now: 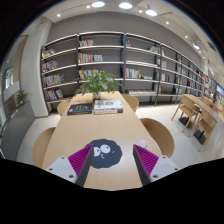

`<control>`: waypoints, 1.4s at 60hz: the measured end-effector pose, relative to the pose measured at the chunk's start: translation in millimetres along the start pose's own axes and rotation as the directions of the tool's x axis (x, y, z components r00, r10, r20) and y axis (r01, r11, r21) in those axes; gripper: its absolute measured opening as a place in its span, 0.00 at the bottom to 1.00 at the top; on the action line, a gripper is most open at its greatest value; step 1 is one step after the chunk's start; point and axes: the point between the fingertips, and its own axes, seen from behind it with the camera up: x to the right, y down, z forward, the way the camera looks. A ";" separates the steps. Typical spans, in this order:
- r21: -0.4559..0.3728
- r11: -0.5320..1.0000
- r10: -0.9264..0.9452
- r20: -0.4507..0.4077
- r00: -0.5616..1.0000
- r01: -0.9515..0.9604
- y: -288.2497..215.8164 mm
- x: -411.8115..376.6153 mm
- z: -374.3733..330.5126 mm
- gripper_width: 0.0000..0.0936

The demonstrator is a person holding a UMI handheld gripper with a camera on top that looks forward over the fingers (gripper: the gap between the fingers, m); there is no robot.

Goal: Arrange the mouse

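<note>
I have the gripper (112,168) held over the near end of a long wooden table (105,135), looking straight down its length. The 2 fingers stand apart, with their magenta pads (68,163) facing inward, and they press on nothing.

Between the fingers, slightly nearer the left one, lies the mouse (101,155). It is a dark, rounded thing with a pale mark and small spots on its top. It rests on the table by its own weight, with a gap at each side to the pads. From here it looks nearly as broad as it is long, so I cannot tell for sure which way its long axis runs or which end is the front; the pale mark sits on the half turned toward my left finger.

Well beyond the fingers, at the far end of the table, stands a potted plant (99,84) with books (94,106) laid flat just in front of it. Rounded chairs (160,135) stand on both sides of the table, 1 clear of the right finger and 1 off the left. Farther back, tall bookshelves (102,62) fill the wall, and a second table with chairs (198,113) stands far off to the right.
</note>
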 end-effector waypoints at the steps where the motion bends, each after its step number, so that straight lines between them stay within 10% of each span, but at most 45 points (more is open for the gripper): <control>1: -0.006 1.000 0.000 0.008 1.000 0.000 2.3 -1.8 -0.2 0.83; 33: -0.252 0.968 -0.022 -0.001 1.000 0.021 164.7 121.5 128.6 0.82; 77: -0.329 0.938 -0.074 0.125 0.989 0.111 107.5 128.1 311.8 0.82; 84: -0.337 0.935 -0.068 0.144 0.987 0.114 103.2 121.3 321.0 0.64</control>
